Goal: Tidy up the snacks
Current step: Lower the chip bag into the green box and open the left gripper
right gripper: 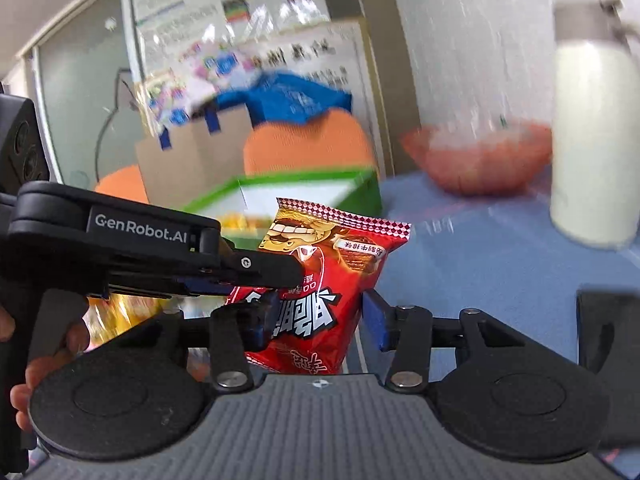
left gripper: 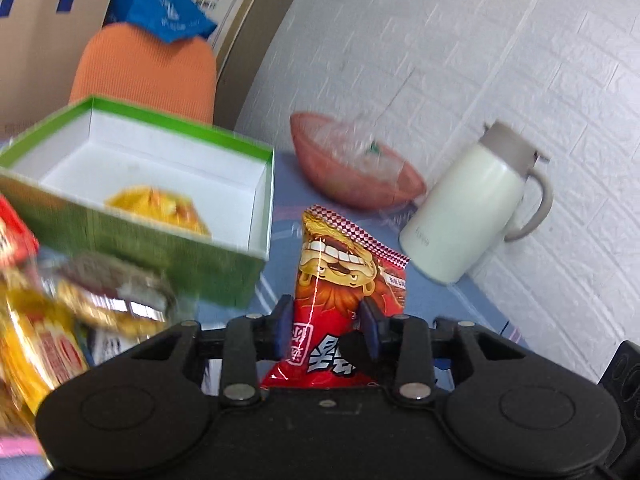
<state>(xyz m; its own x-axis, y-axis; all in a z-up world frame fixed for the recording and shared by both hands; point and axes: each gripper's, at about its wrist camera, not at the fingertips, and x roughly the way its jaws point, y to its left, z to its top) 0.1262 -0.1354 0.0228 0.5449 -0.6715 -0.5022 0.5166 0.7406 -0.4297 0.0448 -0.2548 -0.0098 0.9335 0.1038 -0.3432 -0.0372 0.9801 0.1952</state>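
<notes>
My left gripper [left gripper: 326, 326] is shut on a red snack bag [left gripper: 340, 280] with a cartoon face, held upright above the blue table. In the right wrist view the same red bag [right gripper: 320, 280] sits between my right gripper's [right gripper: 318, 320] fingers, which stand apart around it; the left gripper [right gripper: 264, 270] pinches it from the left. A green box [left gripper: 224, 268] with a white inside stands to the left and holds a yellow snack bag [left gripper: 160, 208]. The green box [right gripper: 360, 184] also shows behind the bag in the right wrist view.
Loose snack packets [left gripper: 80, 312] lie at the lower left. A red bowl [left gripper: 352, 172] and a white jug [left gripper: 472, 200] stand by the white wall; the jug [right gripper: 592, 140] and the bowl [right gripper: 480, 160] appear at right in the right wrist view. An orange chair [left gripper: 148, 68] and a cardboard box [left gripper: 44, 40] stand behind.
</notes>
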